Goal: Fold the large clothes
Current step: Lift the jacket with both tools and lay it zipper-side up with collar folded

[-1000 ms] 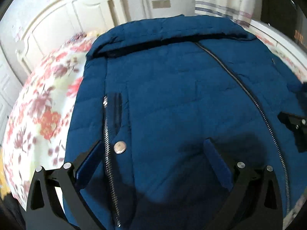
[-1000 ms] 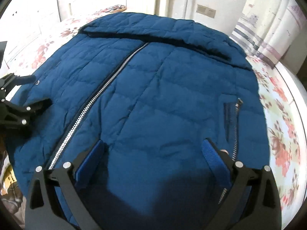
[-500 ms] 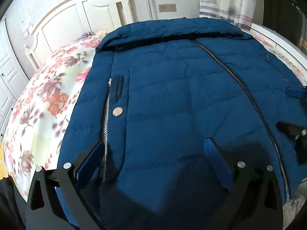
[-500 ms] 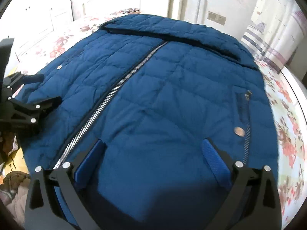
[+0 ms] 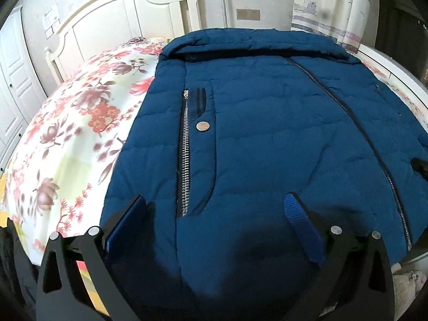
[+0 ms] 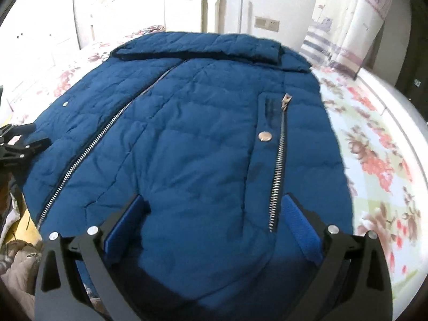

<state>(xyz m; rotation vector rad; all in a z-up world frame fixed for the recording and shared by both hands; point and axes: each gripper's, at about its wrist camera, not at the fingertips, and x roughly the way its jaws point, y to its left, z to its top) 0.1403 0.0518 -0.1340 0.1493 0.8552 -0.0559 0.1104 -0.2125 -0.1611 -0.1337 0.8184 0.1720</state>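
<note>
blue jacket (image 5: 267,123) lies flat, front up, on the flowered bed cover (image 5: 67,133), collar twd the headboard (image 5: 128,18) (main zip closed). left gripper (image 5: 214,219) & right gripper (image 6: 211,219) both spread wide over the hem end, nothing betw the fingers.

Both wrist cameras look from low over the coat's (image 5: 267,133) hem toward the headboard (image 5: 128,16), close above the fabric. Left view covers its left half, right view the right; both share the central zipper (image 6: 107,133).
</note>
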